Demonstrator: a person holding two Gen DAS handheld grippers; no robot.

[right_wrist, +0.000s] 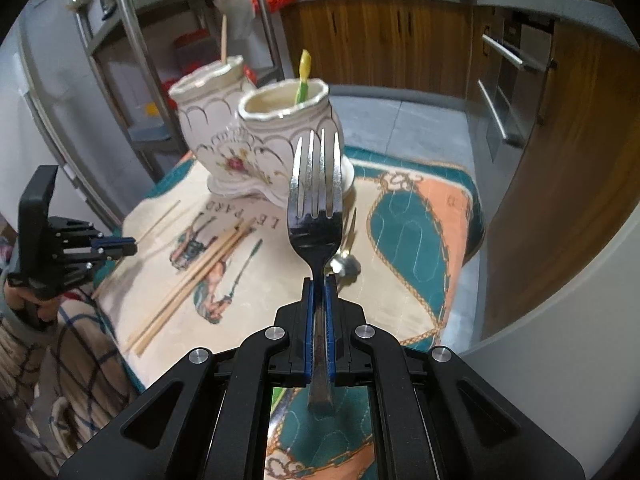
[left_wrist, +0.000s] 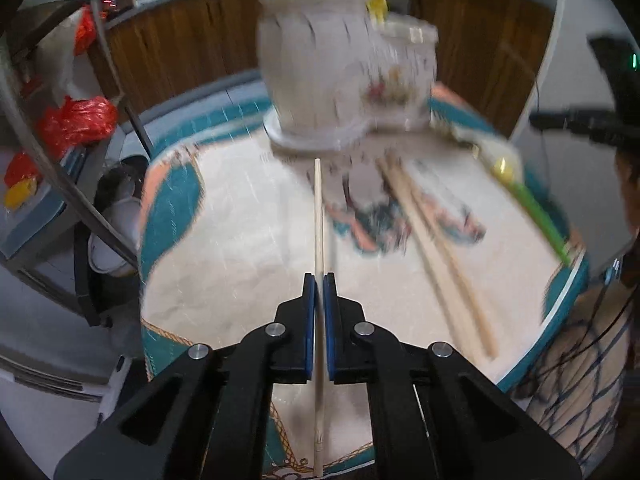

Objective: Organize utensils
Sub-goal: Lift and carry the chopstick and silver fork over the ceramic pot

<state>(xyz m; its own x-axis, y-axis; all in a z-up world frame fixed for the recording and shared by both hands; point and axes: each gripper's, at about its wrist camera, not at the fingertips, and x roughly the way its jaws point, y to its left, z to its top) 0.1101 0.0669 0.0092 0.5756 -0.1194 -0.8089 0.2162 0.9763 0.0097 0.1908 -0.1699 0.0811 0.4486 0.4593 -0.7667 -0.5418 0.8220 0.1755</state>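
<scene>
My left gripper (left_wrist: 319, 280) is shut on a single wooden chopstick (left_wrist: 318, 216) that runs straight ahead between its blue pads. In the right wrist view that gripper (right_wrist: 130, 247) shows at the left, above the cloth. My right gripper (right_wrist: 319, 280) is shut on a steel fork (right_wrist: 316, 204), tines up, in front of the double ceramic utensil holder (right_wrist: 256, 136). One cup holds a chopstick (right_wrist: 223, 38), the other a green-handled utensil (right_wrist: 302, 76). Loose chopsticks (right_wrist: 192, 276) lie on the cloth, and a spoon (right_wrist: 344, 264) lies behind the fork.
A patterned teal, orange and cream cloth (right_wrist: 420, 240) covers the small table. Another green-handled utensil (left_wrist: 536, 216) lies near its right edge in the left wrist view. A metal shelf rack (right_wrist: 132, 40) with red bags stands beyond, wooden cabinets (right_wrist: 400, 40) behind. A person's checked sleeve (right_wrist: 80, 360) is at the left.
</scene>
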